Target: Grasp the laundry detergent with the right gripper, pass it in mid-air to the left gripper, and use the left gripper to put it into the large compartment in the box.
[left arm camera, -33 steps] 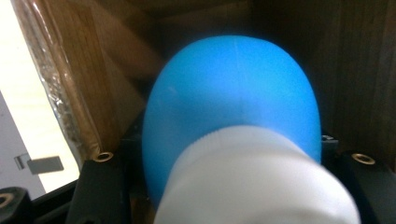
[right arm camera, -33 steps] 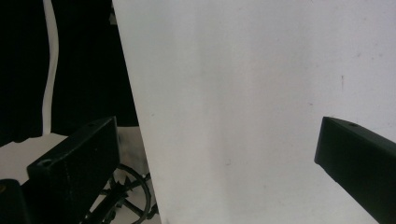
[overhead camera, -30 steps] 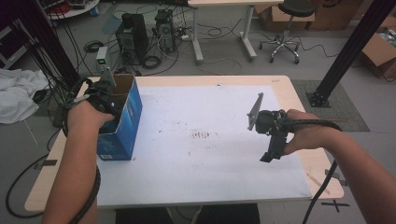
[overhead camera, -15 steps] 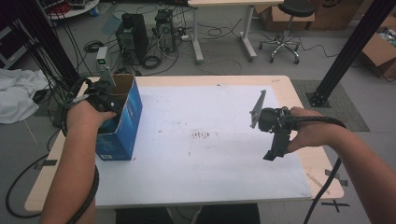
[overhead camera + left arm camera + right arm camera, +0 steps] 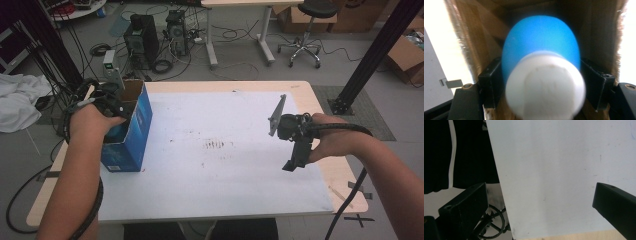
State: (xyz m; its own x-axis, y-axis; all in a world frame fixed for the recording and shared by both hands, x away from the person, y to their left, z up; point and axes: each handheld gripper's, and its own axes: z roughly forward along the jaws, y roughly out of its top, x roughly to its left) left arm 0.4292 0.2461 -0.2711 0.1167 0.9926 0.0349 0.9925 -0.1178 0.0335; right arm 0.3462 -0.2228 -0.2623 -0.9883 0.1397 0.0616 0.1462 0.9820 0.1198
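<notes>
One blue bottle with a white cap, inside the open blue box at the left of the counter.

Seen in the left gripper view, the bottle (image 5: 541,42) sits mid-frame between brown cardboard walls, its white cap (image 5: 545,86) toward the camera. The left gripper (image 5: 541,80) has its fingers (image 5: 490,85) on either side of the bottle and they have just been opening; blur makes contact hard to judge, but they seem to have let go. It looks like smooth, rigid plastic, light and likely slippery, so the shoulder just behind the cap is the safest hold. In the high view, the box (image 5: 131,131) stands at left; the right gripper (image 5: 294,162) hovers at right over the white counter (image 5: 215,175), fingers wide apart and empty.
</notes>
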